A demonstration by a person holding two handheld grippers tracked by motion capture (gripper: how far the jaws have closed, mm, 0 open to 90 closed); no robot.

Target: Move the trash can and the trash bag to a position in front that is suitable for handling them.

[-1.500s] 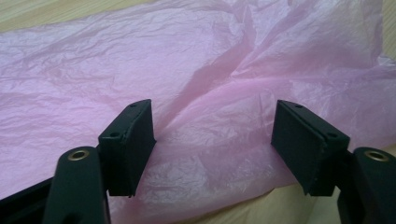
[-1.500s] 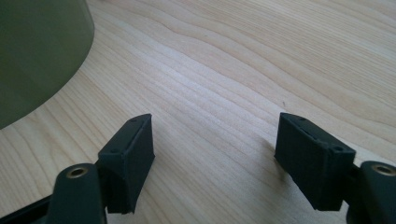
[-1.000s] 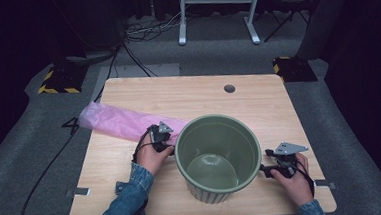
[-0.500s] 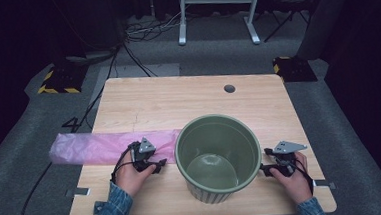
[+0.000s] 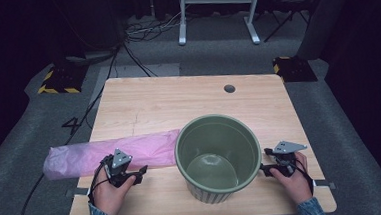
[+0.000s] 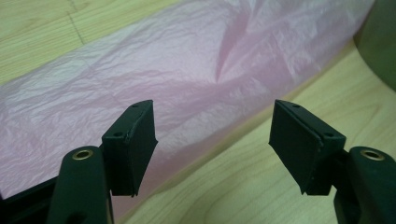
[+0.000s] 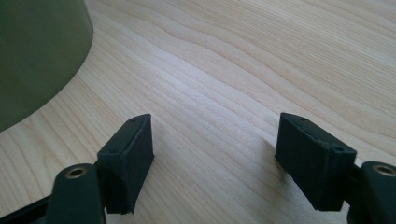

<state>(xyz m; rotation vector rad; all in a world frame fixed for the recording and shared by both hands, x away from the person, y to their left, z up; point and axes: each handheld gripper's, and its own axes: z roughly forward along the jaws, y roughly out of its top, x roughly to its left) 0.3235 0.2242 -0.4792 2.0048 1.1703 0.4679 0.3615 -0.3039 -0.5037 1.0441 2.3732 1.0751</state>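
Observation:
A large olive-green bucket (image 5: 216,156) stands upright and empty on the wooden table (image 5: 188,100), near its front edge. A flattened pink plastic bag (image 5: 111,153) lies to the bucket's left, its far end hanging past the table's left side. My left gripper (image 5: 138,174) rests just in front of the bag, open, jaws pointing right. In the left gripper view the left gripper (image 6: 215,140) is wide open over bare wood, with the pink bag (image 6: 187,70) just beyond it. My right gripper (image 5: 266,162) sits to the right of the bucket. The right gripper (image 7: 215,154) is open above the wood, with the bucket's wall (image 7: 37,56) at upper left.
A round cable hole (image 5: 229,88) sits at the table's far right. Cables (image 5: 93,108) trail off the left side onto grey carpet. A white frame's legs (image 5: 218,15) and black-and-yellow weights (image 5: 56,80) stand on the floor behind the table.
My left gripper dragged the pink bag leftward away from the bucket, then drew back towards the near edge, off the bag. The right gripper and bucket stayed put.

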